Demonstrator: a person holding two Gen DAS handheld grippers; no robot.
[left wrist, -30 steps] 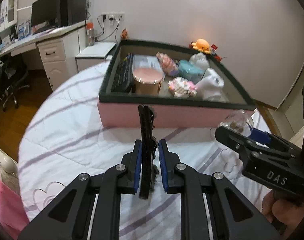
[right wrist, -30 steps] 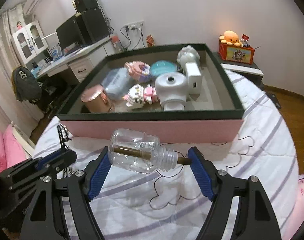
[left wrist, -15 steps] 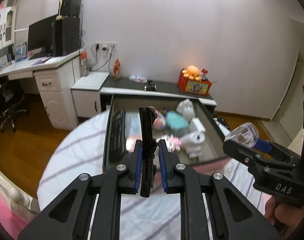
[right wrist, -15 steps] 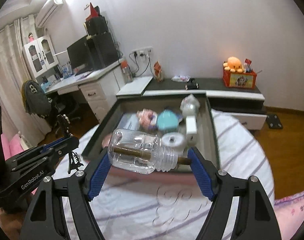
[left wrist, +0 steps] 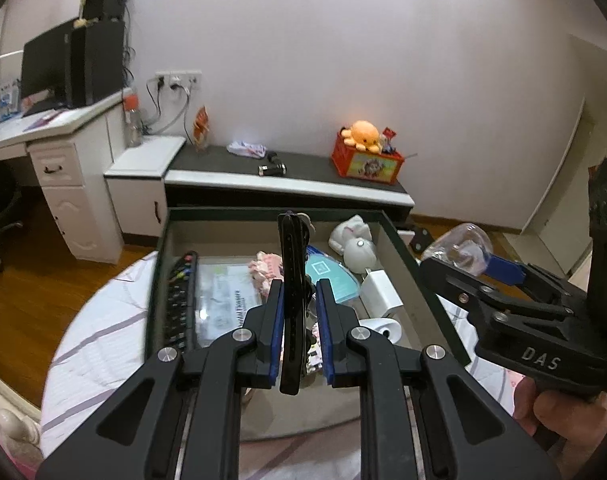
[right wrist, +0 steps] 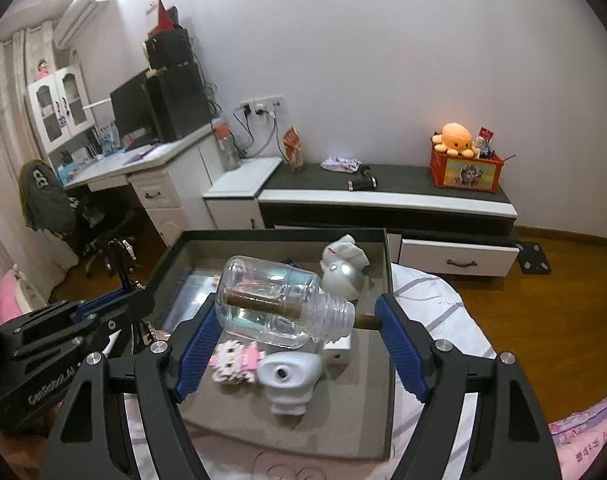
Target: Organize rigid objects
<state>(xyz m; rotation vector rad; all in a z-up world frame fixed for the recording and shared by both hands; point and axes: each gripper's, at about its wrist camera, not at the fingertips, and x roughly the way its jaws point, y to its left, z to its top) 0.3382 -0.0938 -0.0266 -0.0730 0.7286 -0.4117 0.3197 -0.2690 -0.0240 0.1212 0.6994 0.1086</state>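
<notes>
- Left wrist view: the left gripper [left wrist: 299, 320] is clenched on a thin black object [left wrist: 292, 304] standing on edge between its blue pads, its long axis running straight ahead past the fingertips and back behind them.
- Beyond those jaws lies the open box [left wrist: 419, 280], with a remote control [left wrist: 177, 296] along its left wall, a clear case [left wrist: 223, 300] beside that, and a white figure [left wrist: 353, 240] at the far right.
- Right of the jaws, the right gripper [left wrist: 467, 256] appears from the side with the bottle's base showing.
- Right wrist view: that gripper grasps a clear plastic bottle [right wrist: 279, 304] lying crosswise, base at the left pad, threaded neck toward the right, a brown stick [right wrist: 263, 306] inside poking out to meet the right pad.
- Only this view shows the white holed piece [right wrist: 289, 376] and pink block toy [right wrist: 235, 360] under the jaws.
</notes>
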